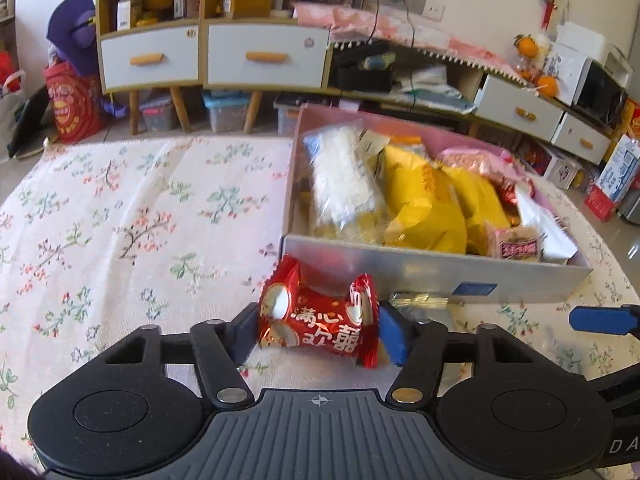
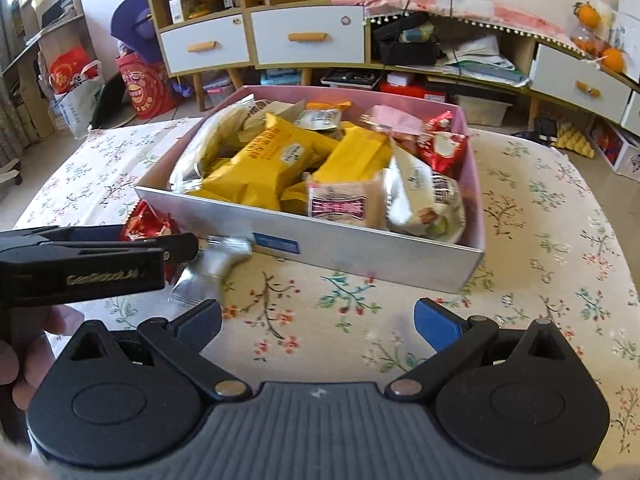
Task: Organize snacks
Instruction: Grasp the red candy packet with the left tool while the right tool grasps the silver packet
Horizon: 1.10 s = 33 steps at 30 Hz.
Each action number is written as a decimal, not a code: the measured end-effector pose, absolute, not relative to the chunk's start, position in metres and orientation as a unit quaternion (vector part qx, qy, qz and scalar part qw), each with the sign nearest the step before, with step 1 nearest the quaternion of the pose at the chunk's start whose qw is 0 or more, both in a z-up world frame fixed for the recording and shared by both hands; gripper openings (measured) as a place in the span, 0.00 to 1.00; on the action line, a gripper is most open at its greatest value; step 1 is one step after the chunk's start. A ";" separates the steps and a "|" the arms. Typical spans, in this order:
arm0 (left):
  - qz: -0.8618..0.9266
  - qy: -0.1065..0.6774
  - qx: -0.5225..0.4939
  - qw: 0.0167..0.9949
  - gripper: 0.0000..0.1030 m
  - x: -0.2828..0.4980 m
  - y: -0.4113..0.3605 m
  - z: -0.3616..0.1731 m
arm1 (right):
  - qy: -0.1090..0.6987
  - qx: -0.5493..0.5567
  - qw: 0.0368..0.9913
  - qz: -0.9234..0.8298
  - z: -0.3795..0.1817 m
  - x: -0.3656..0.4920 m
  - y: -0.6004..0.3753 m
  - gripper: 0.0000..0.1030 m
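On the flowered tablecloth point(image 1: 120, 208), just in front of the snack box point(image 1: 436, 276): left gripper point(image 1: 318, 330) has its pads pressed on both ends of a red snack packet point(image 1: 316, 326), wrapper crimped where they bite, so clamped on it; packet sits low at the cloth, close to the box's near wall. Grip is across the packet's long axis, prob. so it can go over the wall and drop in flat w/ the others. Box already crowded: yellow bags point(image 2: 256, 160), a white packet point(image 1: 344, 176), more red ones at the far right corner. Right gripper point(image 2: 318, 320) spread wide, nothing between the pads, hanging over bare cloth before the box. A silver packet point(image 2: 212, 268) lies loose on the cloth next to the left gripper; likely next pick for the right, judging by where it points. Views differ: left wrist cam shows the grasp itself & the packet's print; right cam shows only the left gripper's side w/ red peeking behind it, but gives the box's whole interior, the silver packet in full, and part of the person's hand point(image 2: 24, 356).
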<state>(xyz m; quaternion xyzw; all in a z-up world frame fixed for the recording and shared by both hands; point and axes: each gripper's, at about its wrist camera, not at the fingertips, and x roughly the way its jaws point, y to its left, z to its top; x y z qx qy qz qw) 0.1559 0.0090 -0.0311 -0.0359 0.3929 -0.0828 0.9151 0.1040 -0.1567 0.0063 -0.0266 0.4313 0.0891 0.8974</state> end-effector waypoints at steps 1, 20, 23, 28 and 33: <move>-0.084 0.391 -0.038 0.916 0.53 0.155 0.011 -0.031 | 0.431 -0.026 0.897 0.090 0.006 0.104 -0.155 1.00; -0.043 0.417 -0.014 0.908 0.47 0.147 0.059 -0.021 | 0.423 -0.042 0.900 0.098 -0.008 0.117 -0.104 0.90; -0.042 0.419 -0.018 0.907 0.47 0.144 0.067 -0.020 | 0.419 -0.061 0.902 0.090 -0.011 0.117 -0.095 0.83; -0.046 0.419 -0.022 0.907 0.47 0.139 0.076 -0.017 | 0.403 -0.096 0.906 0.089 -0.013 0.112 -0.084 0.72; -0.047 0.422 -0.017 0.905 0.47 0.135 0.080 -0.016 | 0.401 -0.101 0.906 0.092 -0.011 0.113 -0.083 0.49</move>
